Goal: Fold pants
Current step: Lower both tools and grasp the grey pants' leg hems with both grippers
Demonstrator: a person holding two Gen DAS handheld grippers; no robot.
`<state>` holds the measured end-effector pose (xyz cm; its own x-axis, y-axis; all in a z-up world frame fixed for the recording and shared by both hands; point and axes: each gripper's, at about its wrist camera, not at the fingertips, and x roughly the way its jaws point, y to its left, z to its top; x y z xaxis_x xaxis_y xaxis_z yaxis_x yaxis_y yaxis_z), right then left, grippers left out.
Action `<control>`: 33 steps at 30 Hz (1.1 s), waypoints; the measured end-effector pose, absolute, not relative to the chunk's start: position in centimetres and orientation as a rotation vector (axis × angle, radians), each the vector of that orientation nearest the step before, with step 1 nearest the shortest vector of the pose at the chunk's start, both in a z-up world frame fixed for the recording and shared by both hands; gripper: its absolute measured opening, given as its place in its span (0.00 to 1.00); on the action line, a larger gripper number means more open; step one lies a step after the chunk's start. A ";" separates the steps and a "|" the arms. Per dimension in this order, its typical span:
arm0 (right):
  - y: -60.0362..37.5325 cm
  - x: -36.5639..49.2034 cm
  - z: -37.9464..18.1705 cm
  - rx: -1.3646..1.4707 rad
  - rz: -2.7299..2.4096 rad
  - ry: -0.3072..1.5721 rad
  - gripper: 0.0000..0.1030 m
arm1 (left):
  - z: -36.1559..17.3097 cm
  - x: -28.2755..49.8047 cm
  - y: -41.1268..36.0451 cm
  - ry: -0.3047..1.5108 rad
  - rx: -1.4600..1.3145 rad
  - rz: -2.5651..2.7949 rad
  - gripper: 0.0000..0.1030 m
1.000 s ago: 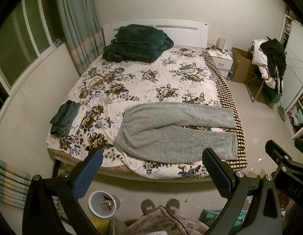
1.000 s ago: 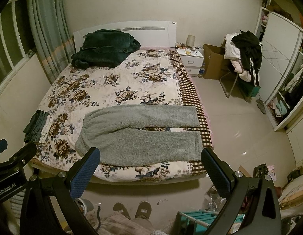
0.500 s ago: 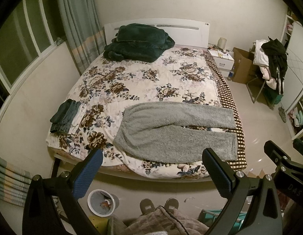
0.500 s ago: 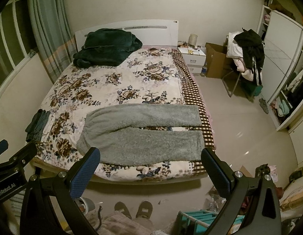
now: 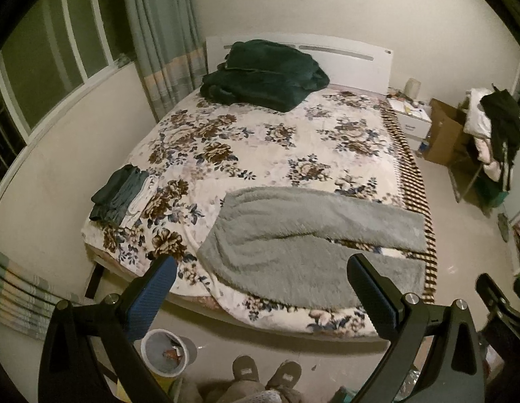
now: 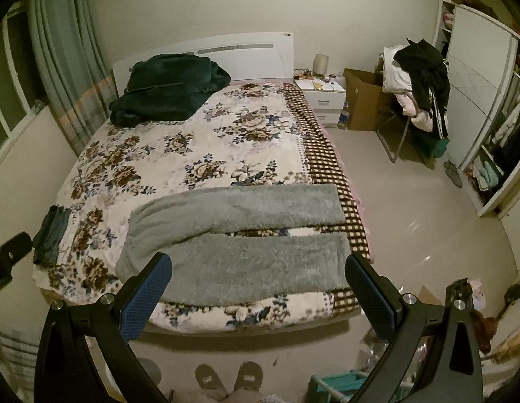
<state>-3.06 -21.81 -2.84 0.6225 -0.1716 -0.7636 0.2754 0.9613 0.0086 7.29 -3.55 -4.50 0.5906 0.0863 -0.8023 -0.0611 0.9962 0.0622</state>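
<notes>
Grey fluffy pants [image 5: 313,238] lie flat across the near end of the floral bed [image 5: 260,141], waist to the left, both legs pointing right. They also show in the right wrist view [image 6: 236,235]. My left gripper [image 5: 260,288] is open and empty, held above the floor short of the bed's near edge. My right gripper [image 6: 258,285] is open and empty too, equally short of the bed. Neither touches the pants.
A pile of folded clothes [image 5: 122,194] lies at the bed's left edge. A dark green blanket [image 5: 263,74] sits by the headboard. A bin [image 5: 167,351] stands on the floor near my slippers [image 5: 266,372]. A nightstand [image 6: 322,95], box and clothes-laden chair [image 6: 417,80] stand at right.
Both grippers have moved slightly closer to the bed; the pants look a little larger and lower in view. Both stay open, nothing touched.
</notes>
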 end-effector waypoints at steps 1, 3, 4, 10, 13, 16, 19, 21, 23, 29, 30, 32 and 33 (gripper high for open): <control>-22.3 -2.0 -3.5 0.120 -0.265 0.862 1.00 | -5.2 8.4 -3.9 0.939 0.038 0.094 1.00; -23.2 0.3 -4.8 0.114 -0.276 0.868 1.00 | -6.2 10.1 -4.4 0.949 0.042 0.089 1.00; -23.7 1.5 -5.4 0.114 -0.279 0.871 1.00 | -6.8 11.1 -4.7 0.955 0.043 0.089 1.00; -26.5 10.0 -10.7 0.095 -0.319 0.899 1.00 | -10.7 18.6 -7.0 0.986 0.082 0.058 1.00; -27.9 15.3 -14.3 0.101 -0.336 0.932 1.00 | -12.8 22.9 -8.2 0.997 0.108 0.039 1.00; -29.0 20.7 -17.5 0.091 -0.366 0.950 1.00 | -15.3 27.9 -9.3 1.012 0.135 0.012 1.00; -30.1 26.7 -20.9 0.098 -0.386 0.982 1.00 | -17.8 32.0 -10.2 1.042 0.152 -0.016 1.00; -30.9 30.6 -23.5 0.098 -0.404 1.018 1.00 | -20.1 35.1 -11.0 1.079 0.165 -0.039 1.00; -31.5 34.2 -26.1 0.114 -0.412 1.044 1.00 | -22.5 37.5 -11.6 1.112 0.169 -0.063 1.00; -33.2 43.6 -34.5 0.117 -0.429 1.097 1.00 | -29.5 43.9 -13.4 1.161 0.219 -0.100 1.00; -33.5 45.2 -36.2 0.114 -0.430 1.110 1.00 | -30.8 44.9 -13.7 1.166 0.231 -0.095 1.00; -33.8 47.4 -39.4 0.102 -0.428 1.132 1.00 | -33.4 46.6 -14.0 1.183 0.247 -0.097 1.00; -34.1 48.7 -41.2 0.098 -0.423 1.149 1.00 | -34.3 47.4 -14.1 1.190 0.259 -0.092 1.00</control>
